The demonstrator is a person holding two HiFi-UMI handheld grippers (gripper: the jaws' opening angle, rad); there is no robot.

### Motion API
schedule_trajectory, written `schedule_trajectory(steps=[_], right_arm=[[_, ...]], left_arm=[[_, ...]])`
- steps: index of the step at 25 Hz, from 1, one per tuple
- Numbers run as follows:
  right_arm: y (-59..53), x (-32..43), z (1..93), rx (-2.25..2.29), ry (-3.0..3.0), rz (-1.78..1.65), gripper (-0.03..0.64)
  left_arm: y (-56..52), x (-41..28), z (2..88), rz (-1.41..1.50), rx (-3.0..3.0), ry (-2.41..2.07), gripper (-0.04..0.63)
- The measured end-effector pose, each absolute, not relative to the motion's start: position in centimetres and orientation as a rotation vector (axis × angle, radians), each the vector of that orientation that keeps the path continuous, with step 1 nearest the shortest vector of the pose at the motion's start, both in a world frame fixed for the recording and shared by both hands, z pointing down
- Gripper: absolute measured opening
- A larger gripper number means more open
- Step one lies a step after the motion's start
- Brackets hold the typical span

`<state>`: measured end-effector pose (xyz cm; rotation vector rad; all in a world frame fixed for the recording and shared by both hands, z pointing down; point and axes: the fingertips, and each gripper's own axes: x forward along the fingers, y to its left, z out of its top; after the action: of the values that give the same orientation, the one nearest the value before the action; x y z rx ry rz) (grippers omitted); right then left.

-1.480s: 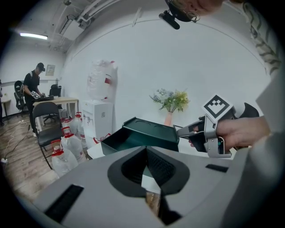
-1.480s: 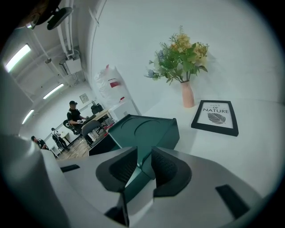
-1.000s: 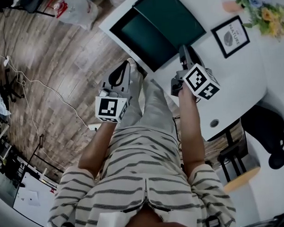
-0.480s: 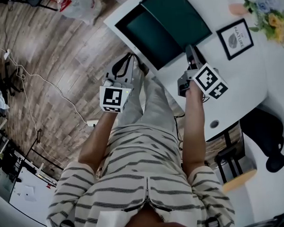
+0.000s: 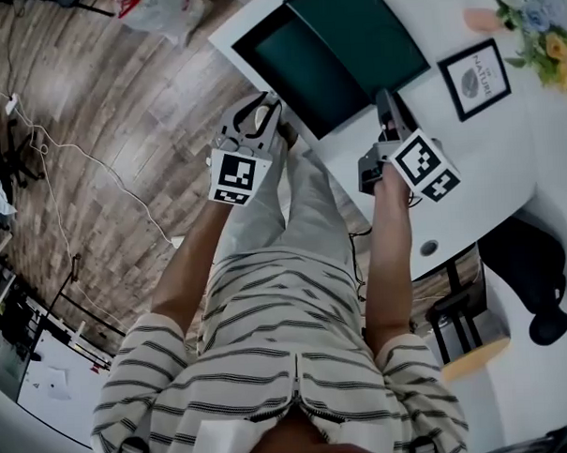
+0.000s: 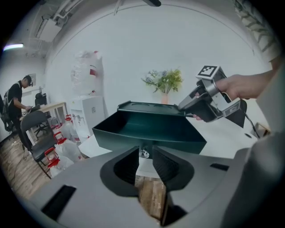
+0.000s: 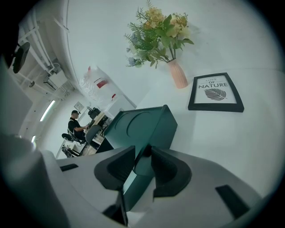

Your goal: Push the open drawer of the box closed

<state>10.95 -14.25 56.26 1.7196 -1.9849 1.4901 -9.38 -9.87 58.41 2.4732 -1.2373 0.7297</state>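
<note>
A dark green box [image 5: 361, 22] stands on the white table [image 5: 468, 156], with its drawer [image 5: 300, 68] pulled out over the table's near edge. My left gripper [image 5: 259, 105] is open just in front of the drawer's front wall. In the left gripper view the drawer [image 6: 147, 130] fills the middle, and its small knob [image 6: 144, 154] sits between my left gripper's [image 6: 144, 156] tips. My right gripper [image 5: 385, 102] is open at the box's right side. In the right gripper view a corner edge of the box [image 7: 144, 120] lies in the gap of my right gripper [image 7: 143, 161].
A framed leaf print [image 5: 474, 68] lies right of the box, and a vase of flowers [image 5: 539, 16] stands behind it. Wooden floor [image 5: 101, 135] with cables lies left of the table. A black chair [image 5: 533, 257] stands at the right. A person [image 6: 15, 103] sits far off.
My left gripper has moved forward, from beside the table's edge up to the drawer's front. My right gripper has shifted slightly forward along the box's right side.
</note>
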Motion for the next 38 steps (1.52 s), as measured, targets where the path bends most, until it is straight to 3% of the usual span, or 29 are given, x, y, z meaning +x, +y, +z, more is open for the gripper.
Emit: schedule_trajectory(steps=[38], right_arm=[[-14.2, 10.9, 56.4, 1.722, -1.982, 1.479, 0.127]], left_arm=[[-10.8, -8.7, 59.1, 0.843, 2.524, -1.214, 0.071]])
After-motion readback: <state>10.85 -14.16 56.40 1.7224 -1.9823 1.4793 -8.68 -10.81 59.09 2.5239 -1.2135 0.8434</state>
